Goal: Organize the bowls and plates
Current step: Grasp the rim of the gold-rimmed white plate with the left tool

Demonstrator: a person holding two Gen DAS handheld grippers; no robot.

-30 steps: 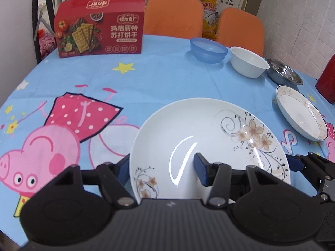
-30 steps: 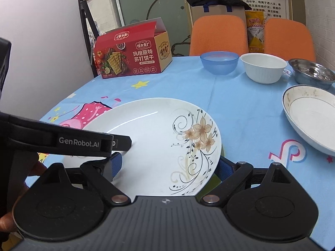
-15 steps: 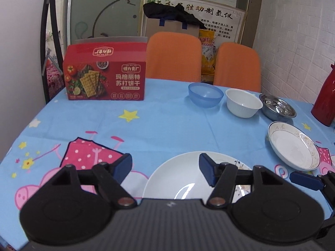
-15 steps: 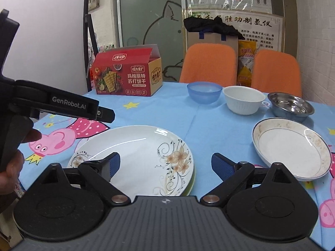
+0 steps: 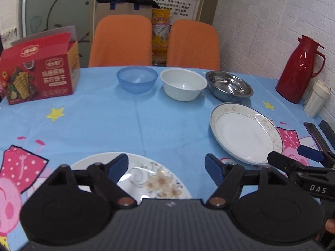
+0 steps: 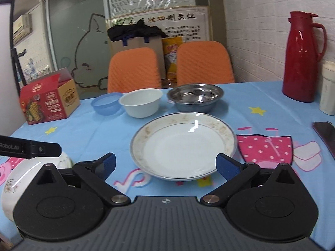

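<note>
You have a red cracker box (image 5: 39,75) at the table's far left, a red thermos (image 6: 303,56) by the brick wall, a white cup (image 5: 317,98) beside it, possibly a phone (image 6: 325,133), and two orange chairs (image 5: 121,41) behind.

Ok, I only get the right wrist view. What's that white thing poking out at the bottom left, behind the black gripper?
Observer: A white plate painted with brown flowers and grey swirls, lying on the tablecloth.
Operator: Is the other gripper holding it?
Observer: No. The left gripper is open, with nothing pinched between its fingers.
Operator: And do the blue and white bowls at the back touch? They overlap for me.
Observer: No. The left wrist view shows a narrow strip of tablecloth between the blue bowl and the white bowl.
</note>
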